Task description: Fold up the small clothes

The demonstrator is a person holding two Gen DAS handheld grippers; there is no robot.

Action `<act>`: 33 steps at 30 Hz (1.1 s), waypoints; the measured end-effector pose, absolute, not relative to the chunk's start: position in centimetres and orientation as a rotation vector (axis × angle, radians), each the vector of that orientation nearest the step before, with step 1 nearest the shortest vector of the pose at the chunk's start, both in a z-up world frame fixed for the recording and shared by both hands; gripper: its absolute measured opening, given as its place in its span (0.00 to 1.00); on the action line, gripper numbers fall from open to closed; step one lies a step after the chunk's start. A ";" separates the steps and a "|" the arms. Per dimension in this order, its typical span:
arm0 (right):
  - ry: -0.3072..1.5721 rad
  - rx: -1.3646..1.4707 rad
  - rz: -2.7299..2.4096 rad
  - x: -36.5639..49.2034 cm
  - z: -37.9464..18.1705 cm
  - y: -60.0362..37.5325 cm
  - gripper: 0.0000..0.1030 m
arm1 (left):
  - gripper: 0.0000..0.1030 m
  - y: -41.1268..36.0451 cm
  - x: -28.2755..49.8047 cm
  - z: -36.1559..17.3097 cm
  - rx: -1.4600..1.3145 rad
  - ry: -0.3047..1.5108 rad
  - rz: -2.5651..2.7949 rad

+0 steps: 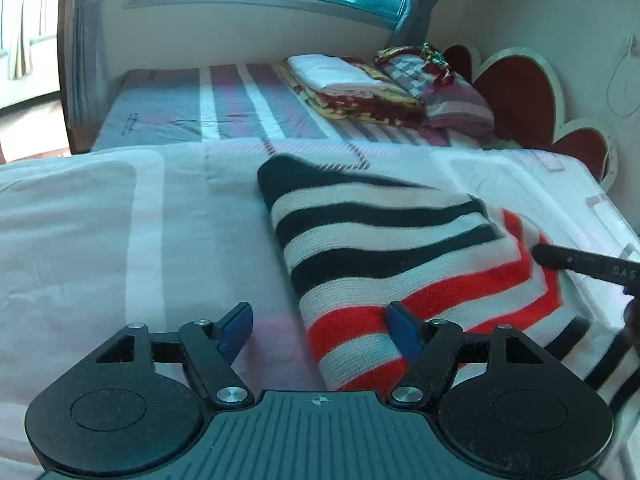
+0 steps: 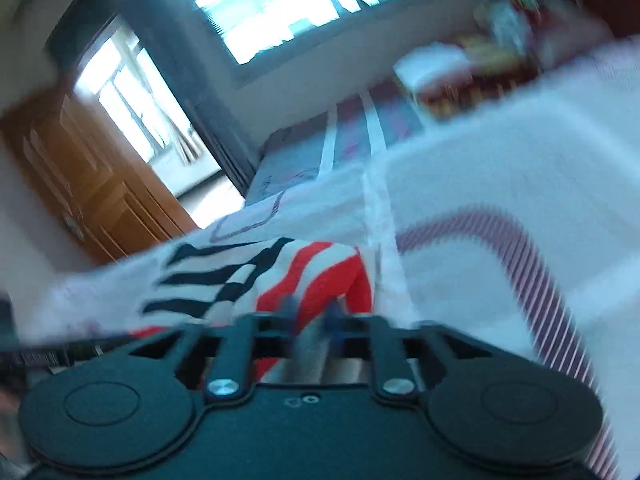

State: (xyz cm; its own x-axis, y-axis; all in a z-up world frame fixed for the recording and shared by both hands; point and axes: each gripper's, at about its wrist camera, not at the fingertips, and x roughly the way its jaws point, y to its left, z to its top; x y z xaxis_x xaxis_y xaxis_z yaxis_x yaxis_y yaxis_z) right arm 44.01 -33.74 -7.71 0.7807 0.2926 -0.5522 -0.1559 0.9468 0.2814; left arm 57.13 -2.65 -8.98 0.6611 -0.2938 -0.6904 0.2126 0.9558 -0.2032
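The left gripper [image 1: 320, 330] is pointing down and forward over the near part of the scene, its blue-padded fingers [image 1: 236, 330] standing wide apart with nothing pressed between them. The right gripper [image 2: 312, 314] is reaching in from the far right, seen in the left wrist view as a dark finger stretching leftward. In its own blurred view its fingers are sitting close together, seemingly pinched on striped fabric, though the blur is hiding the contact itself.
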 end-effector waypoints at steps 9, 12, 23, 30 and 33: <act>0.602 0.216 0.194 41.9 -6.1 -34.1 0.30 | 0.77 -1.8 54.5 -7.1 -0.164 0.736 -0.303; 0.585 0.188 0.279 39.7 -5.2 -33.2 0.28 | 0.77 -2.0 52.4 -6.4 -0.190 0.720 -0.346; 0.675 0.043 0.241 36.9 -6.0 -31.0 0.10 | 0.88 -2.2 49.4 -6.2 -0.119 0.752 -0.300; 0.610 -0.070 0.293 32.2 -5.0 -29.0 0.10 | 0.88 -2.1 46.3 -6.6 -0.111 0.765 -0.334; 0.663 -0.108 0.237 32.1 -7.0 -29.0 0.00 | 0.88 -2.1 45.7 -7.8 -0.112 0.787 -0.314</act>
